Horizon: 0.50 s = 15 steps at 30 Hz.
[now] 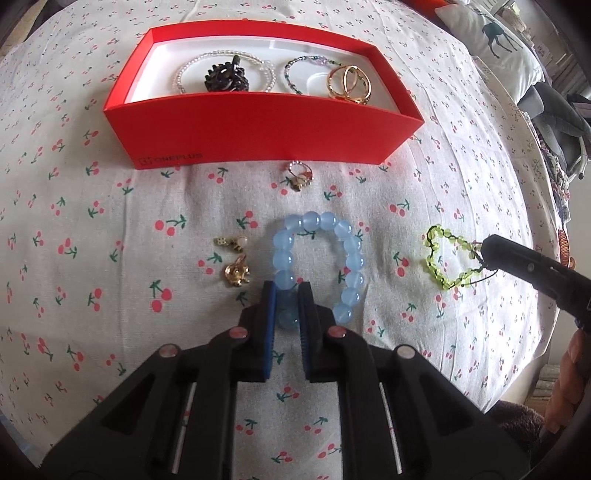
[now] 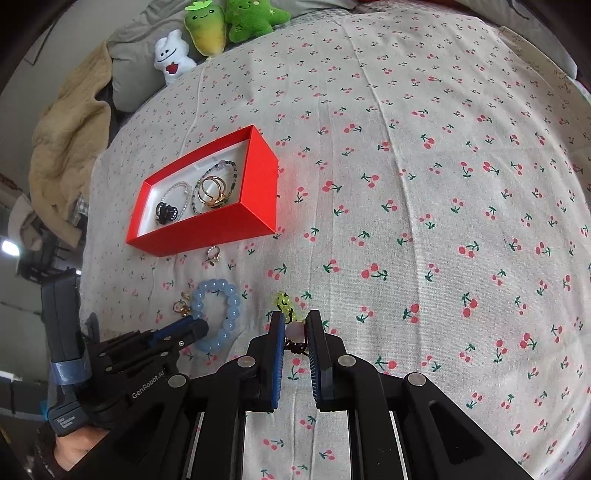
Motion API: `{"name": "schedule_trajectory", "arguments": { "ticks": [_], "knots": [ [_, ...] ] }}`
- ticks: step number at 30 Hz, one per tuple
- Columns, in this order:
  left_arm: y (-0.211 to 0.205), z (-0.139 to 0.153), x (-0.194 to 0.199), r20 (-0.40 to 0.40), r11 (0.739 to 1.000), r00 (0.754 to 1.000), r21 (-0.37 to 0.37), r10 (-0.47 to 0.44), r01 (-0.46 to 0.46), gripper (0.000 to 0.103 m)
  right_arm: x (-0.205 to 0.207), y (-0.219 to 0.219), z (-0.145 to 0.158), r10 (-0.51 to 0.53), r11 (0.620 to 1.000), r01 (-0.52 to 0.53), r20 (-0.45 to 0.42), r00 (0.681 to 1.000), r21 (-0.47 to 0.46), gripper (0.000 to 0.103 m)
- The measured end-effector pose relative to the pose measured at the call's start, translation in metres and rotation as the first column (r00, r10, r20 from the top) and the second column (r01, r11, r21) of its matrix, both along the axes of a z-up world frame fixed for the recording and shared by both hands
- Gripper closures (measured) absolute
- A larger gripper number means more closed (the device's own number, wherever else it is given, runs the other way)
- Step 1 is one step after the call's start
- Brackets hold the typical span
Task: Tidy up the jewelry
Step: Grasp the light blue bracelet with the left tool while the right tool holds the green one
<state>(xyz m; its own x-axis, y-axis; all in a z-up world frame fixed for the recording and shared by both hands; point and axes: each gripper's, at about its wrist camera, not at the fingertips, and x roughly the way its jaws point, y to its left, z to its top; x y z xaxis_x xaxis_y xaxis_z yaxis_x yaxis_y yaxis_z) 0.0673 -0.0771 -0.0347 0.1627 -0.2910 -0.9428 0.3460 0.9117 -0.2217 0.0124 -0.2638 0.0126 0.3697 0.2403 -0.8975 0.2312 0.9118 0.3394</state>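
Note:
A red box (image 1: pixel 258 136) (image 2: pixel 236 221) on the cherry-print cloth holds a pearl bracelet (image 1: pixel 184 74), a black hair clip (image 1: pixel 225 75), a dark beaded bracelet (image 1: pixel 295 72) and gold bangles (image 1: pixel 349 83). My left gripper (image 1: pixel 287 291) (image 2: pixel 197 326) is shut on the blue bead bracelet (image 1: pixel 317 254) (image 2: pixel 218 314), which lies on the cloth. My right gripper (image 2: pixel 295 326) (image 1: pixel 487 251) is shut on the green bead bracelet (image 1: pixel 448 258) (image 2: pixel 284 304) at its pale bead and dark cord. A small ring (image 1: pixel 299 175) (image 2: pixel 213 254), gold earrings (image 1: pixel 236 275) and a small charm (image 1: pixel 231 242) lie loose.
Plush toys (image 2: pixel 221 26) and a beige blanket (image 2: pixel 70 140) lie at the bed's far left edge. A pillow (image 1: pixel 491 40) sits at the far right in the left wrist view. Cherry-print cloth (image 2: pixel 443 221) stretches to the right.

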Motion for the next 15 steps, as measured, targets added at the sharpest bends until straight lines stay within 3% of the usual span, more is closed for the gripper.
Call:
{"name": "schedule_trajectory", "arguments": {
  "ticks": [5, 15],
  "knots": [
    [0.004, 0.014, -0.006, 0.009, 0.999, 1.000, -0.046, -0.028, 0.029, 0.090, -0.001, -0.004, 0.008, -0.014, 1.000, 0.014, 0.023, 1.000, 0.003, 0.091],
    [0.011, 0.065, -0.022, 0.155, 0.989, 0.985, -0.112, -0.077, 0.095, 0.090, -0.002, -0.004, 0.034, -0.029, 0.999, 0.025, 0.112, 0.993, 0.031, 0.091]
  ]
}}
